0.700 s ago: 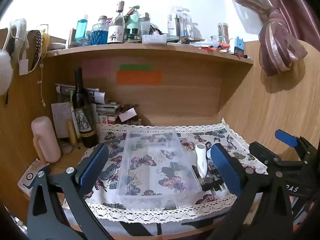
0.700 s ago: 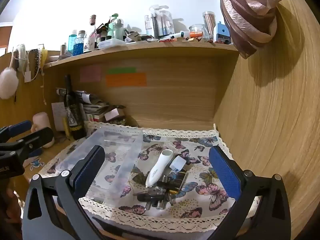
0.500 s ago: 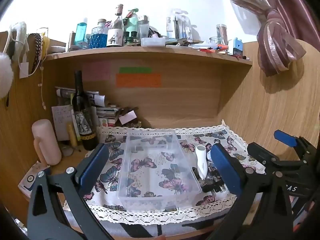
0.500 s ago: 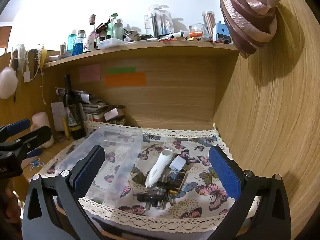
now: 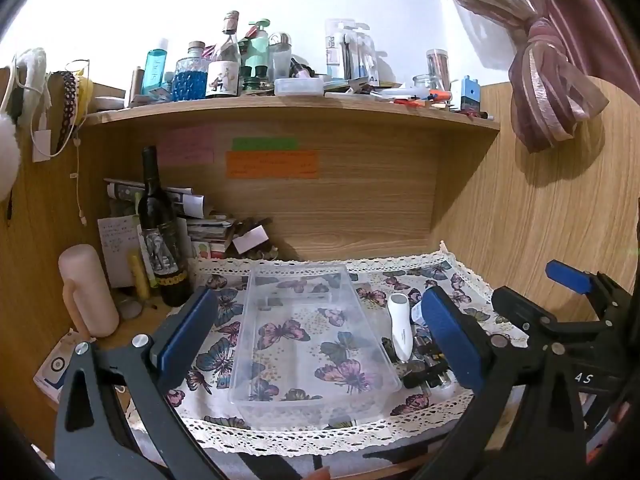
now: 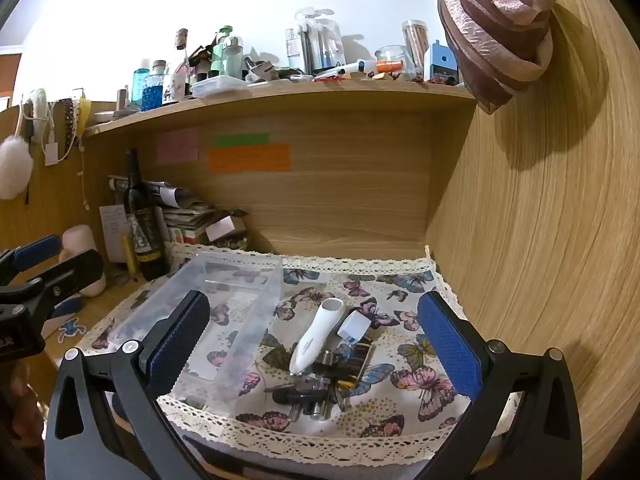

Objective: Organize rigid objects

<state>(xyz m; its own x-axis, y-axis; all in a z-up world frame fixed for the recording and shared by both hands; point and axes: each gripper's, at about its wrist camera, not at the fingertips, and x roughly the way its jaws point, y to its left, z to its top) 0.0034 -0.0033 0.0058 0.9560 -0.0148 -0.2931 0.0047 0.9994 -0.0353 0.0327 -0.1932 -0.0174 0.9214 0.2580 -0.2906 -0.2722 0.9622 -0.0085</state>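
A clear plastic bin (image 5: 312,336) lies empty on the butterfly cloth (image 5: 452,280); it also shows in the right wrist view (image 6: 224,312). Right of it lies a pile of small objects: a white pen-shaped device (image 6: 318,334), a small white and blue card (image 6: 353,327), a dark flat case (image 6: 358,358) and several dark metal pieces (image 6: 308,394). The white device also shows in the left wrist view (image 5: 400,326). My left gripper (image 5: 316,340) is open and empty, held above the bin's front. My right gripper (image 6: 312,340) is open and empty above the pile.
A dark wine bottle (image 5: 160,236), a pink cylinder (image 5: 86,292) and stacked papers (image 5: 208,232) stand at the back left. A wooden wall (image 6: 540,240) closes the right side. A cluttered shelf (image 5: 288,114) runs overhead. The cloth's lace edge (image 6: 320,444) hangs over the desk front.
The left wrist view has shifted slightly, with the scene sitting a little lower and the gripper drawn back a touch. The right gripper is almost still. Both stay open.
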